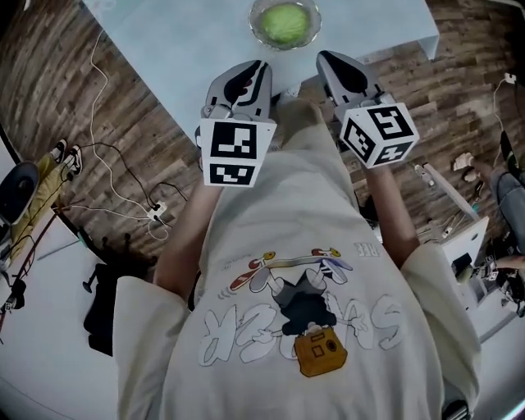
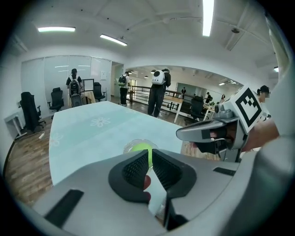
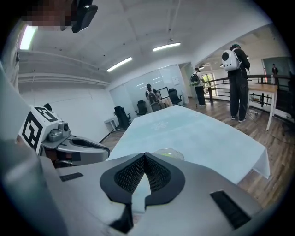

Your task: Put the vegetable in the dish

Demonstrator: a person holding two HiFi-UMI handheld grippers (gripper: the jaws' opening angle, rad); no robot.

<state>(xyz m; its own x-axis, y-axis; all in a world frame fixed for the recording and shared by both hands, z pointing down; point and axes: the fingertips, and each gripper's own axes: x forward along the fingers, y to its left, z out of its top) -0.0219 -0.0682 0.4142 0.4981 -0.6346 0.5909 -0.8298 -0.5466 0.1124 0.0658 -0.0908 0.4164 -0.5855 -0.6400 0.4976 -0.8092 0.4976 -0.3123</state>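
Observation:
A green vegetable (image 1: 285, 23) lies in a clear glass dish (image 1: 259, 31) near the front edge of the pale blue table (image 1: 180, 49). Both grippers hang side by side just short of that edge, close to the person's chest. My left gripper (image 1: 251, 75) is shut with nothing between its pads; past its tips in the left gripper view (image 2: 150, 156) the dish (image 2: 131, 146) and vegetable (image 2: 140, 149) show. My right gripper (image 1: 338, 67) is shut and empty too, its tips (image 3: 145, 156) meeting in front of the dish (image 3: 169, 153).
The table edge (image 1: 312, 72) runs just ahead of the jaws. Cables and a power strip (image 1: 156, 212) lie on the wood floor at the left. Several people (image 2: 156, 92) stand beyond the far end of the table, and office chairs (image 2: 28, 115) stand to the left.

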